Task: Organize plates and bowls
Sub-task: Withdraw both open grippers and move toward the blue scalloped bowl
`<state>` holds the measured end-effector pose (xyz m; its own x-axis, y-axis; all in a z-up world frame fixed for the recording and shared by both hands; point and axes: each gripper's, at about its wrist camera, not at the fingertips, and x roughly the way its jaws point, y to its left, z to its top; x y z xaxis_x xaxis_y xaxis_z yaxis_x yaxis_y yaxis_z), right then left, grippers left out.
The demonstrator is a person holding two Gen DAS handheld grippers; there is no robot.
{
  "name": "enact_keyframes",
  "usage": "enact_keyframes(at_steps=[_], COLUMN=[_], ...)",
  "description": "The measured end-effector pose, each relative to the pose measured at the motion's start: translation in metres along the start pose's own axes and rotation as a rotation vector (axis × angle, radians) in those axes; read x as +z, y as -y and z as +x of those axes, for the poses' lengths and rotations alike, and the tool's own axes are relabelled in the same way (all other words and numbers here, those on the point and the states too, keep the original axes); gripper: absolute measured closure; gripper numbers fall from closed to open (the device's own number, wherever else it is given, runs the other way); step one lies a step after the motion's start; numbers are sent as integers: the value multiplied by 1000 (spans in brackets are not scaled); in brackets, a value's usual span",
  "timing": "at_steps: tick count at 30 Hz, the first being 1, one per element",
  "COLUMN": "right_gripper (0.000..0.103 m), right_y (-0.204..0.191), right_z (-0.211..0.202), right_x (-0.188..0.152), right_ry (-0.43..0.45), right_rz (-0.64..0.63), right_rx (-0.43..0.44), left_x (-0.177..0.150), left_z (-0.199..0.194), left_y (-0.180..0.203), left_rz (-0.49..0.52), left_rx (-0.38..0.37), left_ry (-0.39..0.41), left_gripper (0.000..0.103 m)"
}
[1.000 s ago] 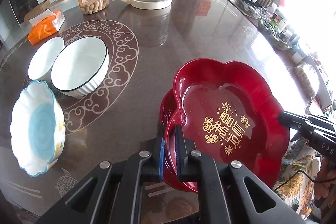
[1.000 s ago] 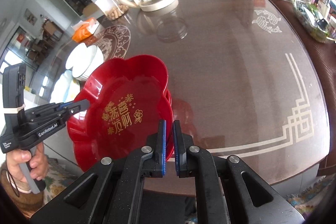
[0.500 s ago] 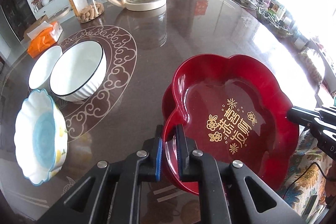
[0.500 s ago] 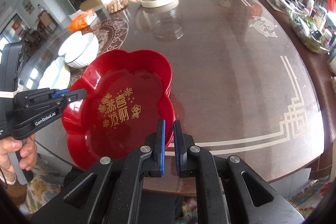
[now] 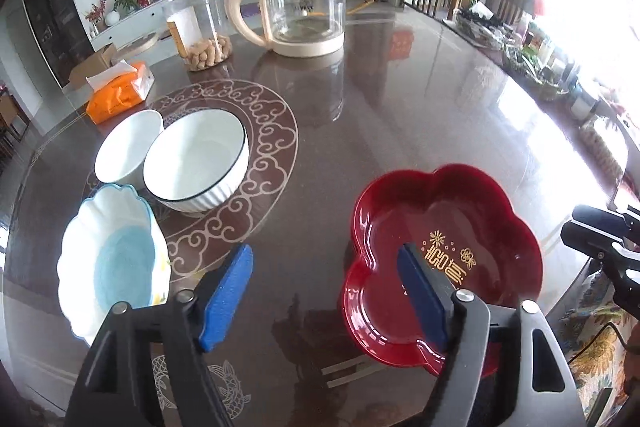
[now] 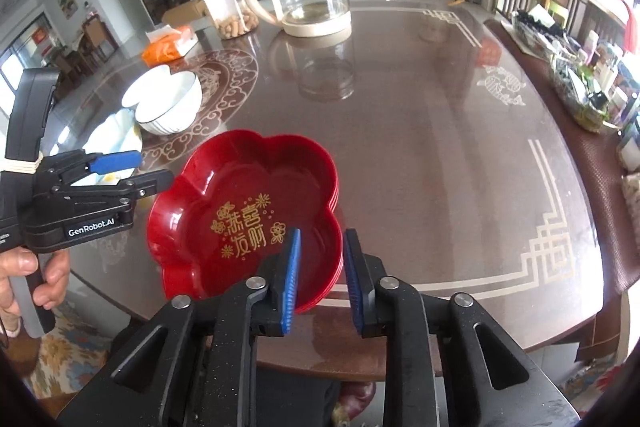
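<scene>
The red plates (image 6: 240, 211), stacked at the near edge of the surface (image 6: 420, 131), lie free between your two claws, your left claw (image 5: 324, 291) spread wide beside their left rim and your right claw (image 6: 320, 275) parted over their near rim, gripping nothing.

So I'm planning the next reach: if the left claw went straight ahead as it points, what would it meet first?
Probably bare table, in the gap between the ribbed white bowl and the red plate; the left claw is open. Depth is unclear.
</scene>
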<state>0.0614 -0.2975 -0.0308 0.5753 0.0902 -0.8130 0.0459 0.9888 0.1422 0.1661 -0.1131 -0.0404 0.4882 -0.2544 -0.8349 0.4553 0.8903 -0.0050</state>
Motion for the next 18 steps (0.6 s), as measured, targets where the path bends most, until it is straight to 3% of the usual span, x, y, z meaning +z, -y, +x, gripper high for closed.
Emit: enact_keyframes(at_steps=[5,10,13,18], right_gripper=[66,39,39,39], right_y=[0,-5,-14,-27], right_z=[-7,-13,-14,-10], right_x=[-1,-17,-32,-54], right_ry=[39,108,144,143], right_rz=[16,53,61,82], right_rx=[-4,9,13,23], left_x=[-12,-60,-94,-137], left_z=[-22,-30,-23,-14], left_y=[-14,-30,-40,-48], left_rz=[-38,-139,-197,-221], left_rx=[-37,-89,-131,-86], left_ry=[46,60,38,2], left_gripper=[26,22,23,23])
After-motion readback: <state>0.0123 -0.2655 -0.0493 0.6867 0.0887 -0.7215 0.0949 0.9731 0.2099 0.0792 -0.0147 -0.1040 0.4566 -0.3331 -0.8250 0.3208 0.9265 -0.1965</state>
